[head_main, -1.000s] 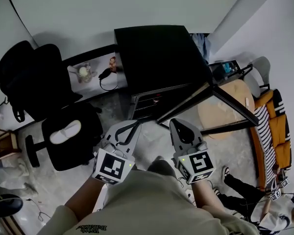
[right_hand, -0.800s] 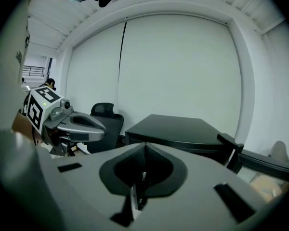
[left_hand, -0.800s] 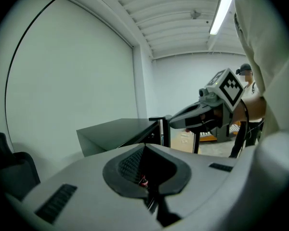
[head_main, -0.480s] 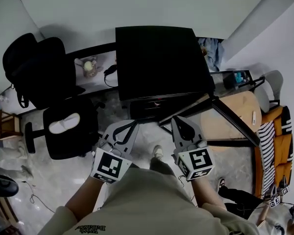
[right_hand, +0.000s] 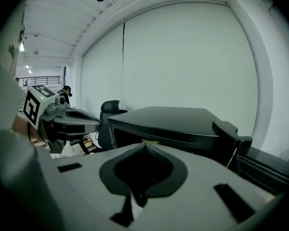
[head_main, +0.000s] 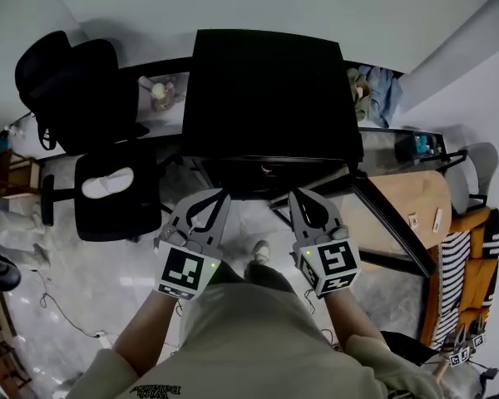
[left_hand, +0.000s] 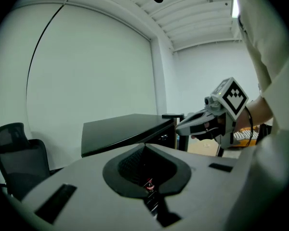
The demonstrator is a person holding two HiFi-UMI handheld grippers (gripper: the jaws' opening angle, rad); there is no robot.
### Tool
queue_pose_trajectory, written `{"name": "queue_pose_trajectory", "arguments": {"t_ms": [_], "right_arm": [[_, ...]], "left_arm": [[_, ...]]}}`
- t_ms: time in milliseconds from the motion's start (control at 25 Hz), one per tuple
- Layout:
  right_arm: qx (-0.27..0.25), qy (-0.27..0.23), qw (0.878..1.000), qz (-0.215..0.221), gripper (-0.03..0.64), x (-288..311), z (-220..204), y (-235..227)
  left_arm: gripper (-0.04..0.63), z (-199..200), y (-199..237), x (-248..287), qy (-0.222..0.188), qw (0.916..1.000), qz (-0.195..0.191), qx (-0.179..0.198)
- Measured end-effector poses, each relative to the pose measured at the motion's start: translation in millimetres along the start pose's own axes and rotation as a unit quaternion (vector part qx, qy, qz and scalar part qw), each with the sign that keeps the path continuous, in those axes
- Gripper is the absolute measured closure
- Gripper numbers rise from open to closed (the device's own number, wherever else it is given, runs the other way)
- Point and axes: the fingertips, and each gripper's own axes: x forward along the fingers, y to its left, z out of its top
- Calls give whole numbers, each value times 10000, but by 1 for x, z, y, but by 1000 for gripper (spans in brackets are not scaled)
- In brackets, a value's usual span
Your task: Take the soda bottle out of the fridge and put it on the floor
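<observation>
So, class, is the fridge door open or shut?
Open: the door stands swung out to the right of the fridge, leaving its front uncovered.

- Floor (head_main: 108, 281): pale marbled tile. A black fridge (head_main: 270, 98) stands on it by the wall.
- Black office chair (head_main: 116, 194) stands left of the fridge, with a thin cable (head_main: 62, 314) lying loose nearby.
- Bench (head_main: 170, 113) sits behind the chair and carries a small figurine (head_main: 159, 91).

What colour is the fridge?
The fridge is black; the head view shows it best.

Head cam looks down, gripper cams fwd, sharing fridge (head_main: 270, 90)
</observation>
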Motion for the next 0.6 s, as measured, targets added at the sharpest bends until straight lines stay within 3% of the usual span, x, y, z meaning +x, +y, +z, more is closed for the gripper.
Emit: {"name": "queue_pose_trajectory", "arguments": {"t_ms": [440,600], "right_arm": [[347,-187,9992,-37,620,35,-41,-20],[312,-382,9985,-239,618,59,-58,-34]], "left_arm": [[589,-34,-7,28,176,9998,42,-27],[589,-51,-3,43,167,9998,93,-41]]}}
